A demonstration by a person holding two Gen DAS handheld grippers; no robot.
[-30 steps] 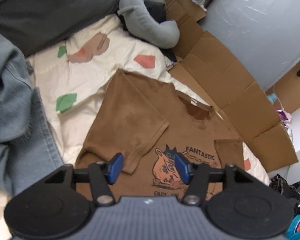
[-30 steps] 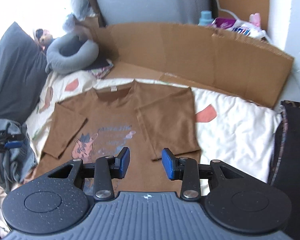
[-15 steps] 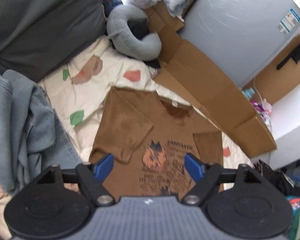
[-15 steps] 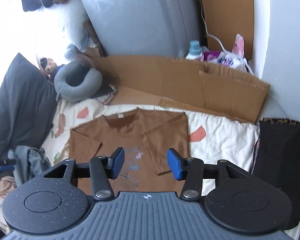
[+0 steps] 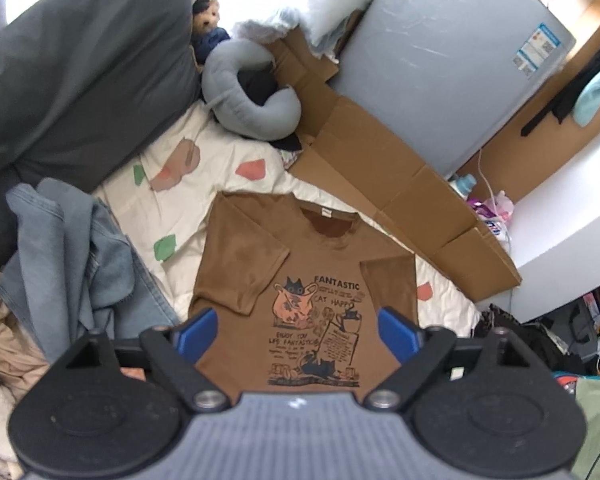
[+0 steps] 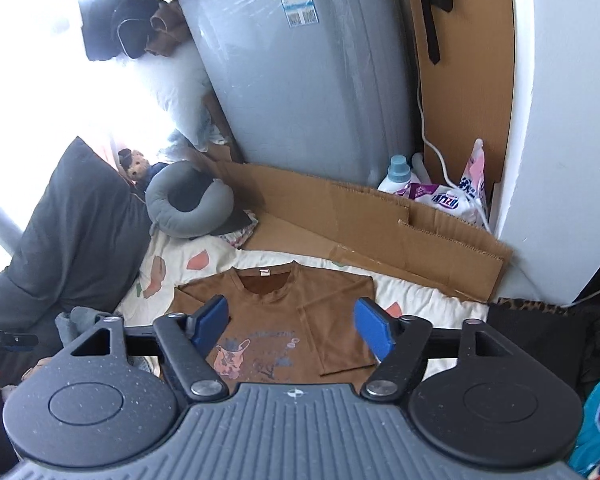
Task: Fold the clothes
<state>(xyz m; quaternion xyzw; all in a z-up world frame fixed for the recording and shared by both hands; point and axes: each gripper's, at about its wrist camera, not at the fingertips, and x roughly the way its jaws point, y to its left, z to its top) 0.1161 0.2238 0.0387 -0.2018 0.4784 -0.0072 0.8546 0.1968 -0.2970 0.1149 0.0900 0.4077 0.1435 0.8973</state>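
The right gripper [image 6: 293, 330] is hanging above the bed [image 6: 432, 300], its blue fingers [image 6: 372, 330] spread wide and holding nothing. Below it the brown T-shirt [image 6: 276, 308] is lying flat on the patterned quilt, both sleeves folded in over the chest. Flattened cardboard [image 6: 380, 220] is lining the bed's far edge, and a grey neck pillow [image 6: 188, 204] is sitting at the far left corner beside a dark cushion [image 6: 72, 224].

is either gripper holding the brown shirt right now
No, the left gripper and right gripper both hang open above the brown t-shirt, which lies flat with nothing between the blue pads.
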